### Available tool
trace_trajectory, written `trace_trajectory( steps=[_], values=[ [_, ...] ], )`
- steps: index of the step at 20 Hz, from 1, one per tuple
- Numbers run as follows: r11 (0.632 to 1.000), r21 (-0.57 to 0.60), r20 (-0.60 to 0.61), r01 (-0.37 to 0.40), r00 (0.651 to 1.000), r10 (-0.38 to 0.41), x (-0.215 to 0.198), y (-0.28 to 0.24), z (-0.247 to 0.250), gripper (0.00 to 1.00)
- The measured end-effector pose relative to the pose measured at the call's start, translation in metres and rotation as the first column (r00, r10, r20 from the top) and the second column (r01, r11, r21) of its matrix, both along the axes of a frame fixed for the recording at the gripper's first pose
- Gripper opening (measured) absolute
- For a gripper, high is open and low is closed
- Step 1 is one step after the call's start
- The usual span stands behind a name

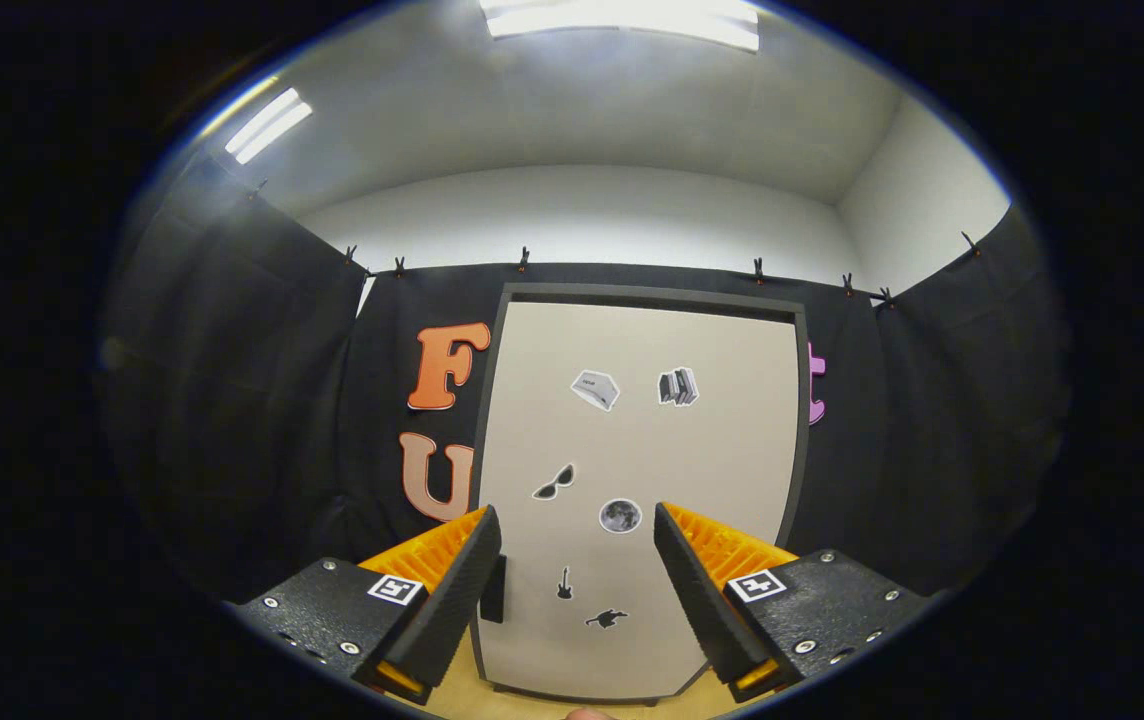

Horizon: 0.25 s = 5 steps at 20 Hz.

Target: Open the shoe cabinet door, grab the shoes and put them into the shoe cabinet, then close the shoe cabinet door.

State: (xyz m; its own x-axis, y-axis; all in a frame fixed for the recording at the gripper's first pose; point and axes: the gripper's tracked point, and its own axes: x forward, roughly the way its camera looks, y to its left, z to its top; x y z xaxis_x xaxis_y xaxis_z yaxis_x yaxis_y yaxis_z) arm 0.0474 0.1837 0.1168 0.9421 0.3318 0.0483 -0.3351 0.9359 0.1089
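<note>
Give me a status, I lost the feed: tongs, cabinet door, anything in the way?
Tongs open, holding nothing. Shoe cabinet door shut, straight ahead; its dark handle sits by the left finger. Nothing between tongs and door.

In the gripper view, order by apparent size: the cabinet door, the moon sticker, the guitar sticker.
1. Cabinet door, largest.
2. Moon sticker.
3. Guitar sticker, smallest.
The gripper has its fingers open before the door.

cabinet door (692, 470) is plain beige with a dark grey frame, dotted with little black-and-grey stickers, like sunglasses (554, 483) at 9 o'clock of a round grey moon (620, 516). small black handle (494, 589). floor (492, 702) is light wood.
</note>
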Motion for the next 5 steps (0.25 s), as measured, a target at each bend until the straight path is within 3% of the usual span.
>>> trace_trajectory(
  steps=[5],
  values=[
    [1.000, 0.022, 0.019, 0.019, 1.000, -0.020, -0.0050, -0.0106, 0.0057, 0.95]
  ],
)
